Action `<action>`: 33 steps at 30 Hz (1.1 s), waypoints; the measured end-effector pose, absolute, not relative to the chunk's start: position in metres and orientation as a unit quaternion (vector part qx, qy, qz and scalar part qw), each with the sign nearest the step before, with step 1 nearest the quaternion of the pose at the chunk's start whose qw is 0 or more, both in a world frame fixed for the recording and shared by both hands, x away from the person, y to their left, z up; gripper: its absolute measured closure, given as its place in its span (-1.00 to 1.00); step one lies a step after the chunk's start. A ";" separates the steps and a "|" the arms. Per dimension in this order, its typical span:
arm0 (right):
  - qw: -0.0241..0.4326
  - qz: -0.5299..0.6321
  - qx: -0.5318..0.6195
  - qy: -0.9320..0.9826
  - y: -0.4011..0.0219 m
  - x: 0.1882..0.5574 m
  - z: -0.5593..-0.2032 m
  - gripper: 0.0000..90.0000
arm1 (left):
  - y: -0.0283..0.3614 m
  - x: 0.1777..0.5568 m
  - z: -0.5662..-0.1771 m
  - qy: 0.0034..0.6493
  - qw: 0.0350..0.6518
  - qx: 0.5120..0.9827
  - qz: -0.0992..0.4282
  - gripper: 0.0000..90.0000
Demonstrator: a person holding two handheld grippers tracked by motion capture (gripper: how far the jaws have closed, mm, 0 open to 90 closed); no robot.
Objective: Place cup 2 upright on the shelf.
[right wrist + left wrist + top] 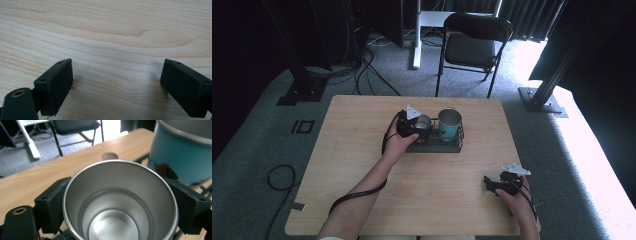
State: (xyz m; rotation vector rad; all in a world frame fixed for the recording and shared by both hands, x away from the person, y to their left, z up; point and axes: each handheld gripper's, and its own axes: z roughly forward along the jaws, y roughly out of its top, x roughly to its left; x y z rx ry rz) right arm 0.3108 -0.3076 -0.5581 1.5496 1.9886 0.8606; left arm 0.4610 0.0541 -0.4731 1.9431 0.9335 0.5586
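Observation:
A silver metal cup stands in the left end of a black wire rack at the table's middle. My left gripper is shut on it. In the left gripper view the black pads press on both sides of the cup's rim, and its inside is empty. A teal cup with a metal rim stands upright in the rack's right end, close beside the silver one. My right gripper hovers low over bare wood near the front right corner, open with nothing between its jaws.
The light wooden table has bare wood on every side of the rack. Beyond its far edge stand a black folding chair and a white post. Cables lie on the grey carpet at the left.

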 end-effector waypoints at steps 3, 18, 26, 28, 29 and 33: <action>0.237 0.313 0.565 0.725 -0.307 0.311 -0.558 -0.76 | 0.053 0.461 -0.472 0.374 0.435 0.790 0.215 -0.84; 0.237 0.313 0.565 0.726 -0.307 0.311 -0.558 -0.76 | 0.076 0.448 -0.457 0.380 0.459 0.777 0.204 -0.94; 0.237 0.313 0.565 0.726 -0.307 0.311 -0.558 -0.76 | 0.095 0.437 -0.448 0.379 0.487 0.762 0.195 -0.94; 0.237 0.313 0.565 0.726 -0.307 0.311 -0.558 -0.76 | 0.101 0.434 -0.446 0.382 0.493 0.757 0.196 -0.94; 0.237 0.313 0.565 0.726 -0.307 0.311 -0.558 -0.76 | 0.105 0.433 -0.445 0.380 0.499 0.753 0.200 -0.94; 0.237 0.313 0.565 0.726 -0.307 0.311 -0.558 -0.76 | 0.115 0.428 -0.442 0.384 0.501 0.748 0.204 -0.94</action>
